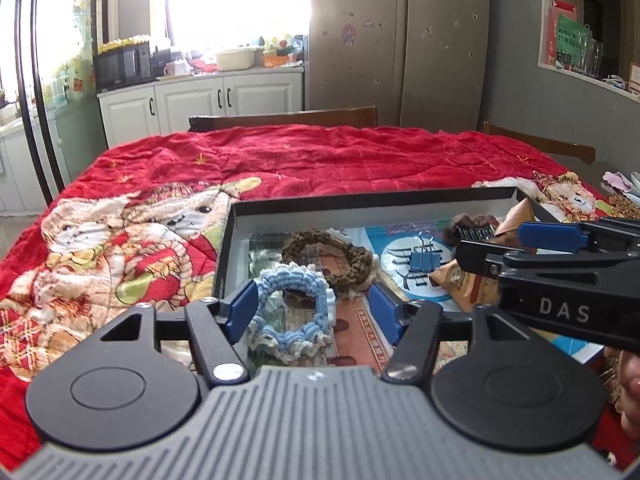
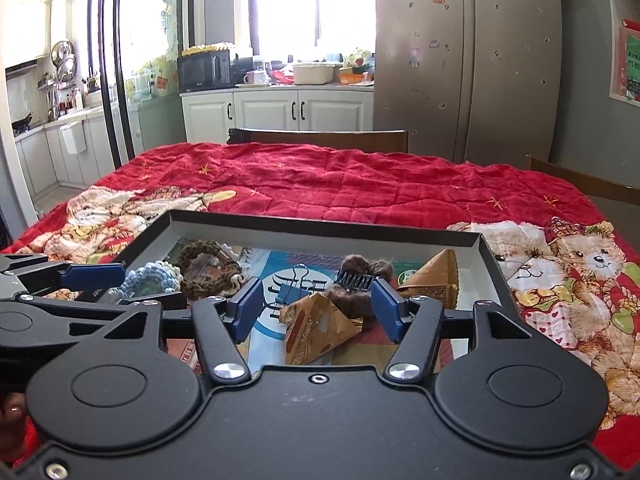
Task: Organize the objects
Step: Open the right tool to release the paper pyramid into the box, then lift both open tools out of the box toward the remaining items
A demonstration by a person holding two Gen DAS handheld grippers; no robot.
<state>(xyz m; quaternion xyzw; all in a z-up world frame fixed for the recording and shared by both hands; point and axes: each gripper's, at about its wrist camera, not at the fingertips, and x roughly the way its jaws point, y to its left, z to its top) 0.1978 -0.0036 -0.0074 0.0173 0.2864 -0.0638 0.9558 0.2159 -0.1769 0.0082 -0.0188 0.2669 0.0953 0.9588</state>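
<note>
A shallow black tray [image 1: 360,197] [image 2: 320,226] lies on the red quilt. My left gripper [image 1: 312,312] stands open around a light blue scrunchie [image 1: 292,308] that rests on the tray floor; the right pad is clear of it. Behind it lie a brown scrunchie [image 1: 324,256] and a blue binder clip [image 1: 424,258]. My right gripper [image 2: 318,312] is open with a gold triangular snack packet [image 2: 320,330] lying between its fingers. Just beyond are a fuzzy brown hair claw [image 2: 354,280], the binder clip [image 2: 292,288] and a second gold packet [image 2: 436,280].
A red quilt [image 1: 320,160] printed with teddy bears covers the table. Wooden chair backs [image 2: 320,138] stand at its far edge, with white cabinets and a fridge behind. The two grippers sit side by side over the tray's near half. A hand [image 1: 632,380] shows at the lower right.
</note>
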